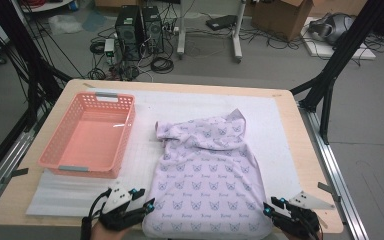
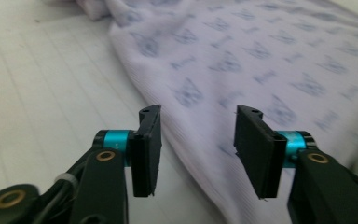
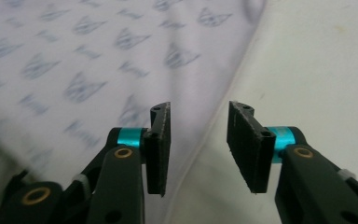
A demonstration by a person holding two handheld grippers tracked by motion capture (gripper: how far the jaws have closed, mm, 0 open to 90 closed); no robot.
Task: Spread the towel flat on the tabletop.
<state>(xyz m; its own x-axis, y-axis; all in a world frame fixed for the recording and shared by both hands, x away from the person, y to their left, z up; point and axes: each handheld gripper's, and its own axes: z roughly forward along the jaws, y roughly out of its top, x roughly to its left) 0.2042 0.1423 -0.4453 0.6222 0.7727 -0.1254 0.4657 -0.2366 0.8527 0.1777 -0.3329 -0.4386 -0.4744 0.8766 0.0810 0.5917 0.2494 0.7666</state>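
Garment [image 1: 207, 180] flat on the table mat [image 1: 280, 130], right of the basket [image 1: 87, 135]. Left gripper [image 1: 147, 205] and right gripper [image 1: 269, 207] stand parted, empty, at its near corners. Advice: straddle each hem edge squarely, then close both together.

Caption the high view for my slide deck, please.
Two open grippers, left and right, flank a printed garment beside a pink basket.

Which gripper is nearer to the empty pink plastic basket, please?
Left. The left gripper sits just below the pink plastic basket, at the patterned garment's near-left corner; the right gripper lies across the garment, at its near-right corner.
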